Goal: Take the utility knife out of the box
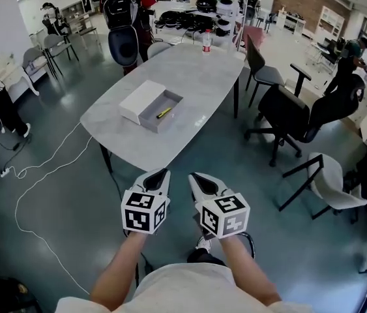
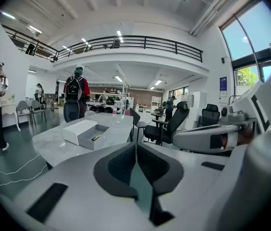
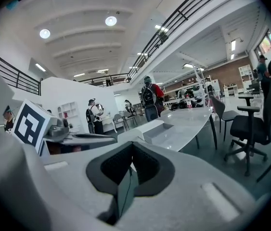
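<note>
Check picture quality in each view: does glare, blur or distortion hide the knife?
Head view: sharp, evenly lit, mild glare on the table; utility knife clear in the box. Left gripper view: heavy fisheye, dark corners, knife tiny but visible. Right gripper view: fisheye, tilted; box seen, knife not visible.

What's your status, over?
Left hand-held gripper and right hand-held gripper shut, empty, short of grey table. Yellow utility knife lies in open grey box. Nothing over it.
</note>
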Demonstrator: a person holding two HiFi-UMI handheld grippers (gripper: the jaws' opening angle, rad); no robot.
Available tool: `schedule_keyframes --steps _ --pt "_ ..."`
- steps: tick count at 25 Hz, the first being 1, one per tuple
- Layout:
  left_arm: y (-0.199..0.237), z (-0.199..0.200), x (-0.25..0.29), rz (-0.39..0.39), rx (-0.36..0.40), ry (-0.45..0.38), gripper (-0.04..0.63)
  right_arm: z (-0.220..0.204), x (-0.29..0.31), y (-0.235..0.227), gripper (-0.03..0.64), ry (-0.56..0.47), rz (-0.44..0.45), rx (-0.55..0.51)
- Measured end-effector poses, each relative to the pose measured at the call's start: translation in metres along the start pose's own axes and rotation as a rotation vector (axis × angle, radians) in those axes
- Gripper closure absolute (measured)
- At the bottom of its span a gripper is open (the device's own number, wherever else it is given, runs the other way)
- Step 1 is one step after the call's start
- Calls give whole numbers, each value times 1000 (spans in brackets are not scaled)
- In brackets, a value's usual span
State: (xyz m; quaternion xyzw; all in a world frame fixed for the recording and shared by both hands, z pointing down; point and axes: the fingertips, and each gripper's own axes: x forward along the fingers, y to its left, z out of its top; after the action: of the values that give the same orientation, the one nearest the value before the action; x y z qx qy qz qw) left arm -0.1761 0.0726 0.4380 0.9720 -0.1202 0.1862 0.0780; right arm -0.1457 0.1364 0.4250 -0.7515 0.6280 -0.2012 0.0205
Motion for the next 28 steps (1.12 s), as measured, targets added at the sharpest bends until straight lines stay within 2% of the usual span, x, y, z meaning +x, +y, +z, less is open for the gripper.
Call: schedule_keyframes --steps 14,28 --pt "0 36 87 108 -39 11 575 37 43 -84 612 39 139 -18" --pt "16 48 125 185 -68 13 575 55 72 -121 612 67 202 -27"
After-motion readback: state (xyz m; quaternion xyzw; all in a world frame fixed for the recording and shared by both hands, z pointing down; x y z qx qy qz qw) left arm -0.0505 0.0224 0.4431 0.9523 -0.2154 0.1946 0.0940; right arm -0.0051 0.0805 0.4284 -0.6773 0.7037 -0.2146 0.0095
